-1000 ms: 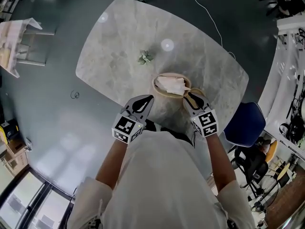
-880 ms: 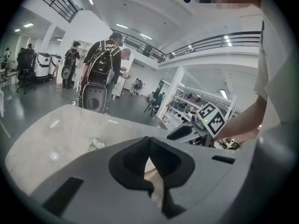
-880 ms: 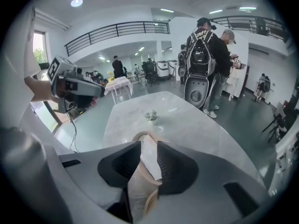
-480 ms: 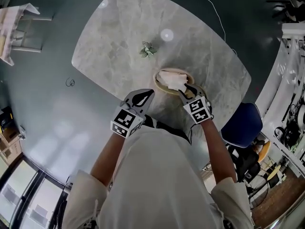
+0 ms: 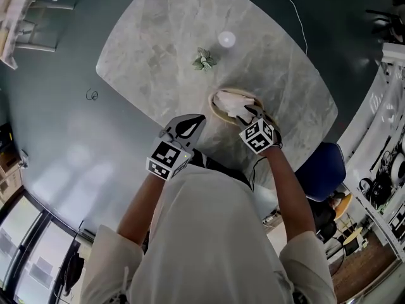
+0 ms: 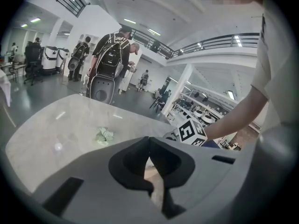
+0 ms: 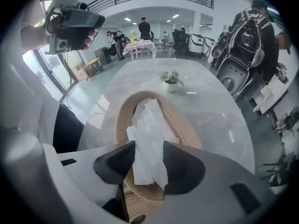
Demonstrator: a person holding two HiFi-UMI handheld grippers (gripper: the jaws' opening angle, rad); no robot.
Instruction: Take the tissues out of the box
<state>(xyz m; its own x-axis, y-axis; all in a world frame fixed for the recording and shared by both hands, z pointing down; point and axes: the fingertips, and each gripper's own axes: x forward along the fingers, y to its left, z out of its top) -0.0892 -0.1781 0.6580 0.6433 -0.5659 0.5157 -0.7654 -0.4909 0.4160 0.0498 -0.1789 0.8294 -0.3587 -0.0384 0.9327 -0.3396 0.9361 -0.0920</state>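
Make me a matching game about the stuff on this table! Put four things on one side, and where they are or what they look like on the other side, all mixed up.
Things:
1. tissue box
2. little green thing
3. left hand-held gripper
4. right hand-held gripper

Descriptions:
A. jaws together
B. round and tan, with a white tissue sticking out
C. jaws apart, one on each side of the tissue
D. alone on the table, away from the tissue box

Pairs: 1-B, 2-D, 3-A, 4-C.
The right hand-held gripper's jaws have just been opening, with the tissue between them.
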